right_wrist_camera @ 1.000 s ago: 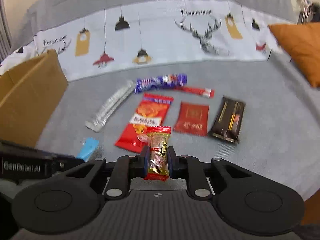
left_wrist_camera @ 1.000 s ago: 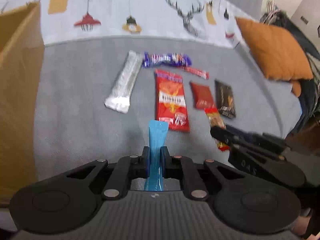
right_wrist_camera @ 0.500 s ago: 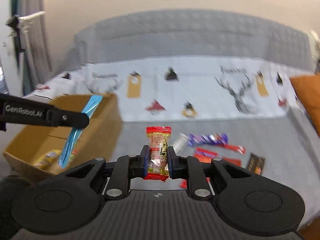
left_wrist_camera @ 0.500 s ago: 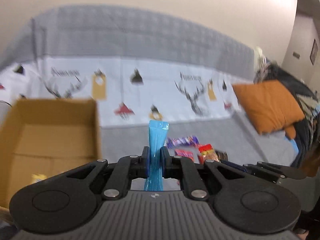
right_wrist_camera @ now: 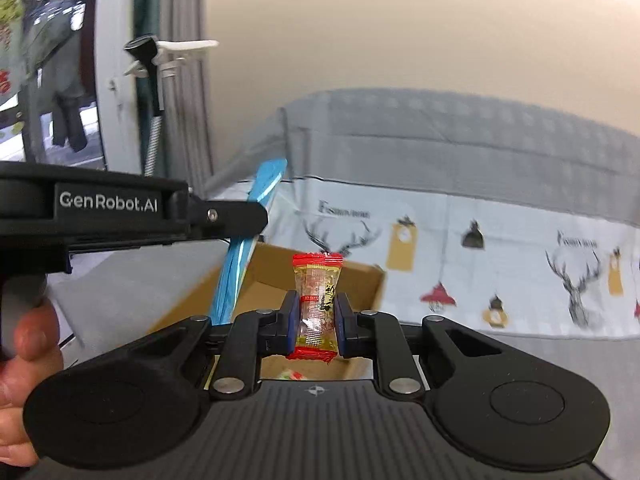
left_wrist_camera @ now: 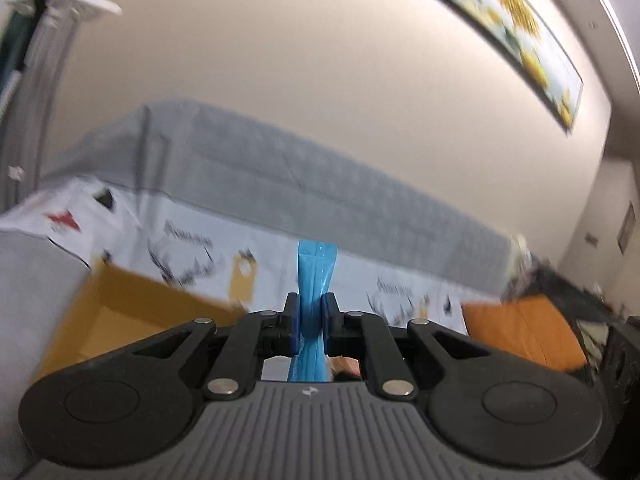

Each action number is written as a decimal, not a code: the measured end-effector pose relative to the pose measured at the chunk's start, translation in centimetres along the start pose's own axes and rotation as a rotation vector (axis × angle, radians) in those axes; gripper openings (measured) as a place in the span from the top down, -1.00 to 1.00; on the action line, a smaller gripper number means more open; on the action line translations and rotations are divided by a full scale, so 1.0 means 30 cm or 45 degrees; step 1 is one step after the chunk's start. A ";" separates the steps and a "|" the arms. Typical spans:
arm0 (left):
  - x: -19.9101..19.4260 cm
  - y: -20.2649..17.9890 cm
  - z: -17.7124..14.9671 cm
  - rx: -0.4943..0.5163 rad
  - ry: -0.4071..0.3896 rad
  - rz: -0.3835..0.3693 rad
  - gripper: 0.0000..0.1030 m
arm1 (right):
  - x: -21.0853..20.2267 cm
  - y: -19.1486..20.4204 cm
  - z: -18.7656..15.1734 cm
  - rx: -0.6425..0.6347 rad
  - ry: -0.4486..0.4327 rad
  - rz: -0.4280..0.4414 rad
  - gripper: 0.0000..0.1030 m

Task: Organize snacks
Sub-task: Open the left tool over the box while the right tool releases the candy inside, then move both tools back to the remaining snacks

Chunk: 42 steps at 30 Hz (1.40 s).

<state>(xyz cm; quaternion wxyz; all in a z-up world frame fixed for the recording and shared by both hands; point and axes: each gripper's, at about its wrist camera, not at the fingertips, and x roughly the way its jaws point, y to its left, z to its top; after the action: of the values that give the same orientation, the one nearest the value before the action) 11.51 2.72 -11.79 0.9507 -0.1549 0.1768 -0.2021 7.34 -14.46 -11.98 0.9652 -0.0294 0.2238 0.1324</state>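
My left gripper (left_wrist_camera: pixel 311 312) is shut on a thin blue snack packet (left_wrist_camera: pixel 316 276) that stands up between its pads. The same blue packet (right_wrist_camera: pixel 240 264) shows in the right wrist view, hanging from the left gripper (right_wrist_camera: pixel 256 216) above the open cardboard box (right_wrist_camera: pixel 360 280). My right gripper (right_wrist_camera: pixel 317 316) is shut on a small clear candy packet with red ends (right_wrist_camera: pixel 317 304), held upright over the near side of the box. The box (left_wrist_camera: pixel 132 308) lies low on the left in the left wrist view, its inside mostly hidden.
A bed with a grey headboard (right_wrist_camera: pixel 440 128) and a white printed cover (right_wrist_camera: pixel 480 264) fills the background. An orange pillow (left_wrist_camera: pixel 520 332) lies at the right. A person's hand (right_wrist_camera: pixel 24 364) holds the left gripper's handle. A window and curtain (right_wrist_camera: pixel 100 80) stand at the left.
Both grippers have risen and swung left from over the snacks on the bed toward the cardboard box, each still holding its packet. The loose snacks have dropped out of view.
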 end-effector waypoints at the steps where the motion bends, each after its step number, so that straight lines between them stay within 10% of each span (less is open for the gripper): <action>1: -0.012 0.024 0.013 0.001 -0.027 0.030 0.78 | 0.005 0.020 0.022 -0.023 0.003 0.003 0.63; 16: 0.249 0.325 -0.303 0.036 0.261 0.420 0.78 | 0.365 0.101 -0.130 0.000 0.296 -0.035 0.62; 33: 0.403 0.426 -0.480 0.062 0.365 0.540 0.77 | 0.645 0.075 -0.359 0.032 0.519 -0.082 0.63; 36: 0.365 0.439 -0.472 0.005 0.236 0.572 0.28 | 0.628 0.061 -0.356 0.053 0.483 0.024 0.07; 37: 0.347 0.447 -0.467 -0.019 0.193 0.584 -0.44 | 0.610 0.051 -0.356 0.086 0.450 0.047 -0.22; 38: 0.332 0.446 -0.464 -0.022 0.156 0.576 -0.72 | 0.583 0.036 -0.358 0.124 0.400 0.088 -0.32; 42: 0.301 0.397 -0.467 0.004 0.136 0.493 -0.78 | 0.486 -0.001 -0.374 0.095 0.278 0.121 -0.45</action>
<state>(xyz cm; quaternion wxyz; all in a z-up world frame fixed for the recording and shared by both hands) 17.58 5.99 -31.08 0.9614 -0.1055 0.2530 -0.0238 15.19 -12.24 -28.47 0.9282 0.0029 0.3333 0.1656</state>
